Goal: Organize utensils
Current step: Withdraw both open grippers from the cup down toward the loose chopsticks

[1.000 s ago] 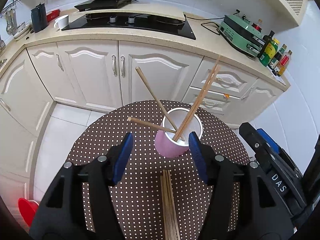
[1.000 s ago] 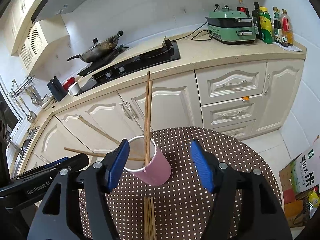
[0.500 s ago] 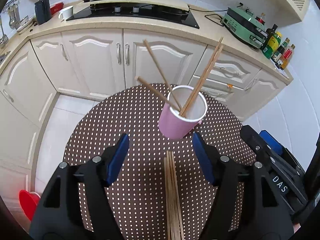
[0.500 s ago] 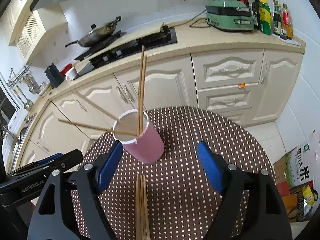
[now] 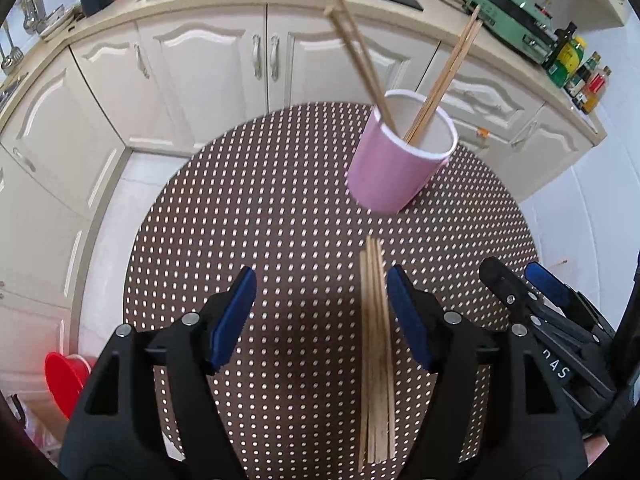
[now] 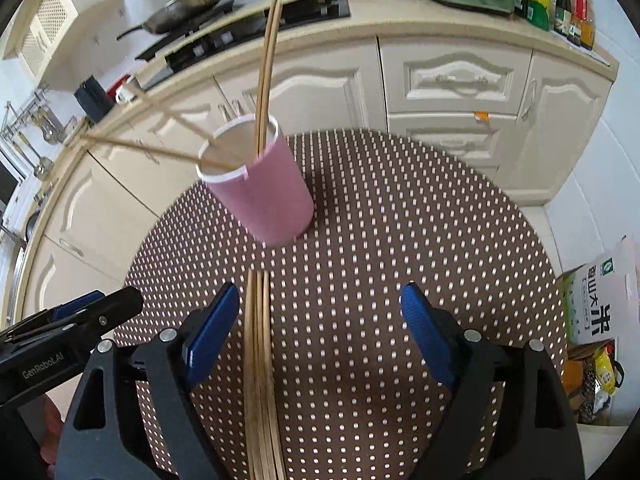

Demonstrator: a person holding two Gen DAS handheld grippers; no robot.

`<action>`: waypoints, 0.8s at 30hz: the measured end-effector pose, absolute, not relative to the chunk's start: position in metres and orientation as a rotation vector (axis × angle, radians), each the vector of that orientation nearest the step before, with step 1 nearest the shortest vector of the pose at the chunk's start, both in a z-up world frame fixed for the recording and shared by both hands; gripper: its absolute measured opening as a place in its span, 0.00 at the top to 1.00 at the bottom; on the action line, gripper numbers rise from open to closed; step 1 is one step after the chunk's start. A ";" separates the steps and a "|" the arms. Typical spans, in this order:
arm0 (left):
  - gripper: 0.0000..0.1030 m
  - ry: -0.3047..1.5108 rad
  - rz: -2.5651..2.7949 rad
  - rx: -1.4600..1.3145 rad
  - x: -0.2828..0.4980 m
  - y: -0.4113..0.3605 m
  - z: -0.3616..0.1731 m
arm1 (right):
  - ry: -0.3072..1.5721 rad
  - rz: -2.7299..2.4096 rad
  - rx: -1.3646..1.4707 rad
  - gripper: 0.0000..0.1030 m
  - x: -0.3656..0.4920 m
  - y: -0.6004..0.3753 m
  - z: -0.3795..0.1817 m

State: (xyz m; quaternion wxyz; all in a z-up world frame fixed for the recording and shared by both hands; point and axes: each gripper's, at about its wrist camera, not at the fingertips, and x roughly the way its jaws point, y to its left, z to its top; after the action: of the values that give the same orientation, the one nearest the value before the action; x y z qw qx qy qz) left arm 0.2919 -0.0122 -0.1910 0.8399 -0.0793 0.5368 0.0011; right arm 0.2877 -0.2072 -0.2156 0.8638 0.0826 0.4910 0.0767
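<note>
1. Lower left of the left wrist view: the left gripper (image 5: 320,312) hangs over the dotted table (image 5: 240,216), fingers apart and nothing between them. The bundle of chopsticks (image 5: 375,320) lies just inside its right finger.
2. Upper right of that view stands the pink cup (image 5: 396,168), four chopsticks in the cup (image 5: 440,76) already leaning out. So it's partly done, I'd say; the flat bundle is what's left.
3. Over to the right wrist view: the bundle sits lower centre-left, beside the left finger of the right gripper (image 6: 320,320), whose jaws are opening with nothing clamped.
4. Against a second ago, both grippers have dropped toward the table and widened. The cup has slid up the frame, and the bundle now shows far more of its length.
</note>
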 end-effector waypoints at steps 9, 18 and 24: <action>0.32 1.213 0.029 -0.176 0.279 -0.005 -0.221 | 1.126 0.139 0.125 0.21 0.279 -0.197 -0.252; 0.29 1.308 0.034 -0.157 0.269 -0.001 -0.250 | 1.196 0.146 0.076 0.21 0.267 -0.183 -0.285; 0.28 1.344 0.038 -0.134 0.269 0.000 -0.261 | 1.226 0.162 0.052 0.21 0.258 -0.174 -0.297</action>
State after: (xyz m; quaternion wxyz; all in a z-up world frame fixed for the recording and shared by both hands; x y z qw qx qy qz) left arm 0.2694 0.0003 -0.2610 0.7802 -0.0620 0.6222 0.0175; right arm 0.2583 -0.1736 -0.2974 0.8146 0.0242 0.5746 0.0758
